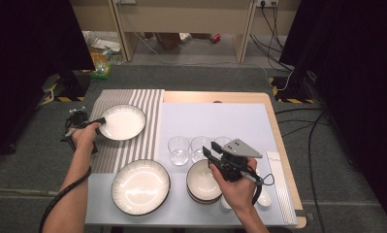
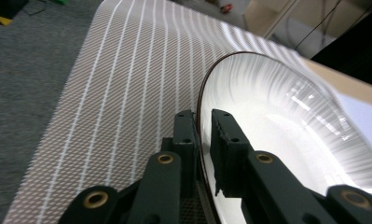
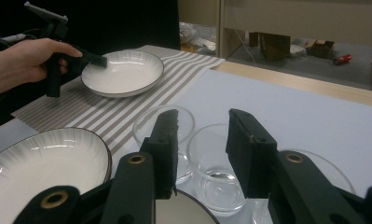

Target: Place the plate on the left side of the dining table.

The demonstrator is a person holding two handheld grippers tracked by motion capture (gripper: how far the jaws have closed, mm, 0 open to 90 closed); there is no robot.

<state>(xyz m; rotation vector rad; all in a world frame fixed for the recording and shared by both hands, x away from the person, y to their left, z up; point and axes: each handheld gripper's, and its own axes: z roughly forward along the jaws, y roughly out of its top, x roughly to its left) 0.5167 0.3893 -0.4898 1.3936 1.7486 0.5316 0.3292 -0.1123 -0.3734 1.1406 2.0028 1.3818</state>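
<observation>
Resting on a striped mat (image 1: 133,104), plate (image 1: 123,121) sits between left gripper (image 1: 100,120) jaws; right gripper (image 1: 211,156) jaws apart.

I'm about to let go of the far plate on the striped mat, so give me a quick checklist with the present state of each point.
1. Plate lies flat on the striped mat: ok in the high view.
2. Left gripper jaws straddle the plate's rim, a small gap at each pad: cannot tell whether the pads are free of it.
3. Right gripper open, holding nothing, hovering above the stacked bowls: ok.
4. Three glasses upright, apart from the plate: ok.
5. Near plate lies partly on the mat's near edge, apart from the far one: ok.
</observation>
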